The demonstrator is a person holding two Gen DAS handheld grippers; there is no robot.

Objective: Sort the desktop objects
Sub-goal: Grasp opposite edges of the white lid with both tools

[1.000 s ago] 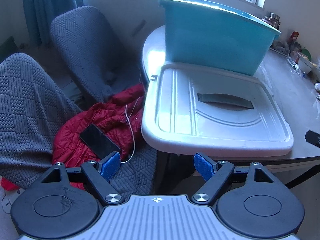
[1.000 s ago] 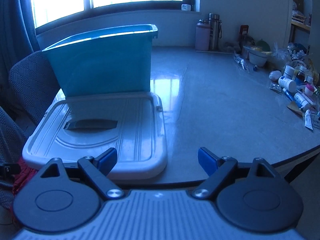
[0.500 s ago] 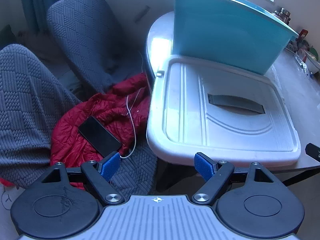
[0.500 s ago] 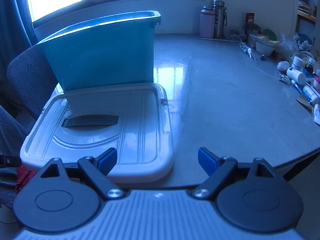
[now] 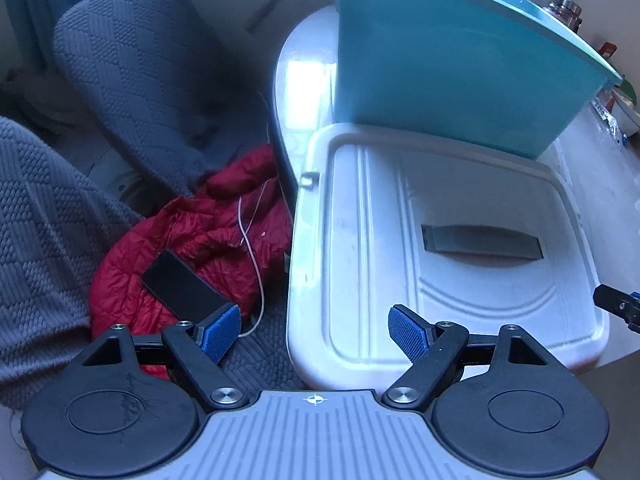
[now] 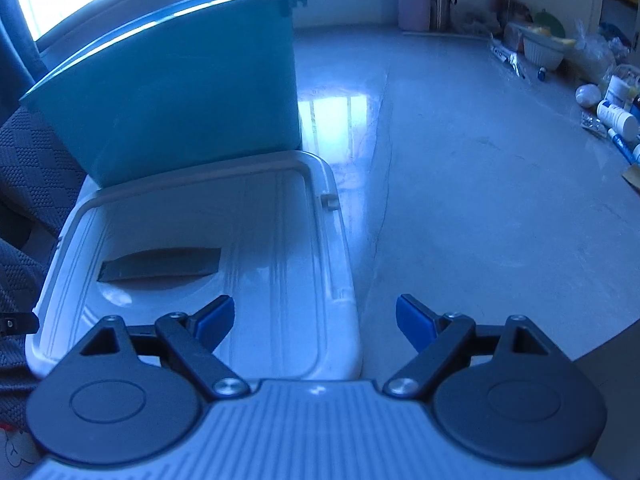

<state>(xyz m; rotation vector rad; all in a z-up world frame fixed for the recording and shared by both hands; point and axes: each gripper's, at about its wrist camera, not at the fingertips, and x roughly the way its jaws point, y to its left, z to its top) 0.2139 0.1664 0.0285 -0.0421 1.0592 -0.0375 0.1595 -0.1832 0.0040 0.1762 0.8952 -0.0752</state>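
Lying flat before the teal bin (image 6: 180, 92), the white lid (image 5: 440, 248) leaves it open for the small clutter (image 6: 612, 116) far right; your left gripper (image 5: 314, 334) and right gripper (image 6: 316, 320) straddle the lid's near corners, jaws apart, empty.

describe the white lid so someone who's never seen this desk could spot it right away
Start at the tall teal bin standing on the table at its left end. The white lid lies flat on the tabletop just in front of that bin, its near edge overhanging the table's rim. It is the only white, ribbed rectangular slab there, with a dark grey handle recess set in its middle.
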